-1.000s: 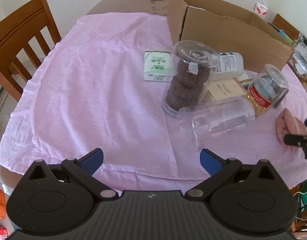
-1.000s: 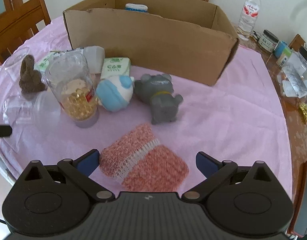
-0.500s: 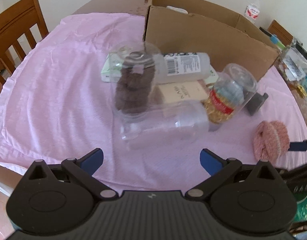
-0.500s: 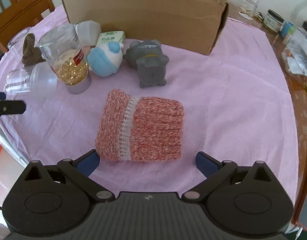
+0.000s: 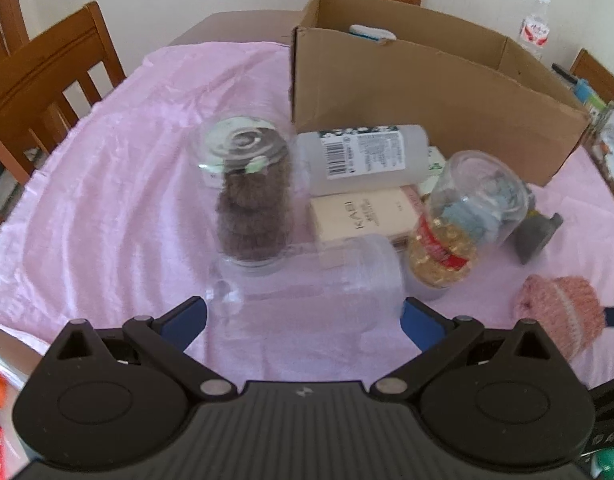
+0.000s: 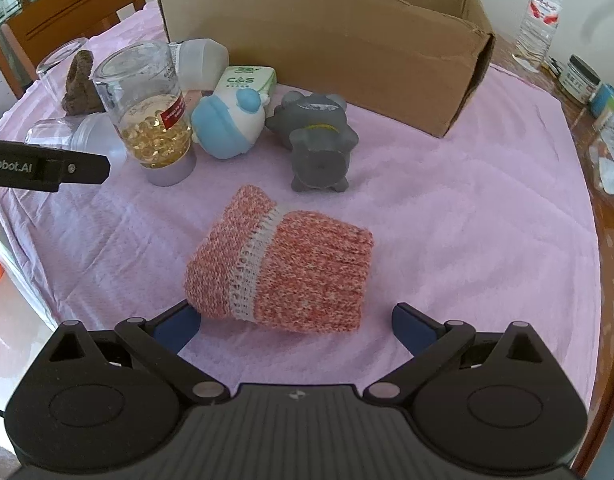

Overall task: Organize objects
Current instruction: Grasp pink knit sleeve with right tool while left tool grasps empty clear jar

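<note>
On a wooden table [image 6: 611, 216] with chairs [image 5: 47, 80] drawn up round it, a pink cloth [image 5: 119, 184] covered most of the top, leaving bare wood along the right edge. An open cardboard box [image 6: 327, 44] stood toward the far side (something pale showed inside, too hidden to name). The cloth lay open to the left of the clutter and to the right of the knitted pouch [image 6: 283, 268]. The left gripper [image 5: 303, 320] was spread wide, empty, its fingers flanking a clear bottle [image 5: 307, 284] lying on its side just beyond them; whether they touched it I cannot tell. The right gripper [image 6: 293, 320] gaped equally, empty, the pouch lying between its fingertips with its left corner at the left finger.
</note>
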Action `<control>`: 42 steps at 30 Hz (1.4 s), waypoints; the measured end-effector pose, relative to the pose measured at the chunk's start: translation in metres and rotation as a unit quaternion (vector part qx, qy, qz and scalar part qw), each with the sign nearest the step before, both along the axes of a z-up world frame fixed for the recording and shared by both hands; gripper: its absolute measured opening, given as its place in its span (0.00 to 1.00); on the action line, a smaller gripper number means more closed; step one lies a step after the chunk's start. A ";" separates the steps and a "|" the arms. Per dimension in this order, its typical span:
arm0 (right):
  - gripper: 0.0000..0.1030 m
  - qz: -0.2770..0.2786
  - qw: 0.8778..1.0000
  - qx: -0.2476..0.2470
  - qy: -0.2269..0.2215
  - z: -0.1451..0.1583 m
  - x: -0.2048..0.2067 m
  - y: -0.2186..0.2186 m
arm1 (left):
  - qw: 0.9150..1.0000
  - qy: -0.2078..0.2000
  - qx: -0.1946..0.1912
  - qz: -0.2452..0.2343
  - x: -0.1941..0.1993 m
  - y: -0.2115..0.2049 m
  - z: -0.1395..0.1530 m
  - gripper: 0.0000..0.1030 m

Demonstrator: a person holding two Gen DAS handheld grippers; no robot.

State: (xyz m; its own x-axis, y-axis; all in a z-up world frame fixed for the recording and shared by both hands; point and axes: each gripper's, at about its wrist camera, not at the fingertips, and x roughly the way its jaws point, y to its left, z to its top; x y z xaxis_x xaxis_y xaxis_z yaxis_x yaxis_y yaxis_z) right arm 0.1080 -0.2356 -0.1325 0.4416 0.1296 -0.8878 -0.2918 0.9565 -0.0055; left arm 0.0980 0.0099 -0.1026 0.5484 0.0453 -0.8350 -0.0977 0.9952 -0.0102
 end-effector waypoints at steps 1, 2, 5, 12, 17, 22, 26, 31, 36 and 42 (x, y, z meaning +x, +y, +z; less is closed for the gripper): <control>1.00 0.001 1.000 0.000 0.000 0.000 0.000 0.000 | 1.000 0.001 0.007 -0.002 -0.002 0.002 0.000 0.99; 1.00 0.002 1.000 0.000 0.000 0.000 0.000 0.000 | 1.000 0.001 0.013 -0.005 -0.004 0.004 0.001 0.99; 1.00 0.002 1.000 0.001 0.001 0.000 0.000 -0.001 | 1.000 0.001 0.024 -0.008 -0.006 0.008 0.003 0.99; 1.00 -0.012 1.000 0.019 0.000 0.002 0.007 0.005 | 1.000 -0.013 0.011 -0.015 0.003 0.001 0.005 0.99; 1.00 -0.022 0.999 0.022 -0.008 0.001 0.015 0.015 | 0.999 -0.015 0.014 -0.025 0.008 -0.002 0.003 0.99; 0.98 -0.036 0.999 0.003 -0.010 -0.001 0.022 0.020 | 1.000 -0.017 0.005 -0.025 0.008 0.005 0.004 0.96; 0.89 -0.040 0.999 0.000 -0.010 0.003 0.021 0.020 | 0.999 -0.017 -0.002 -0.033 0.008 0.011 0.005 0.93; 0.85 -0.041 0.999 -0.004 -0.008 0.007 0.018 0.021 | 0.999 -0.011 -0.008 -0.046 0.008 0.014 0.005 0.91; 0.84 -0.040 0.999 -0.007 -0.011 0.013 0.017 0.021 | 0.998 -0.009 -0.007 -0.066 0.007 0.015 0.009 0.89; 0.84 -0.032 0.999 -0.006 -0.016 0.026 0.015 0.018 | 0.995 -0.004 -0.008 -0.102 0.006 0.017 0.020 0.89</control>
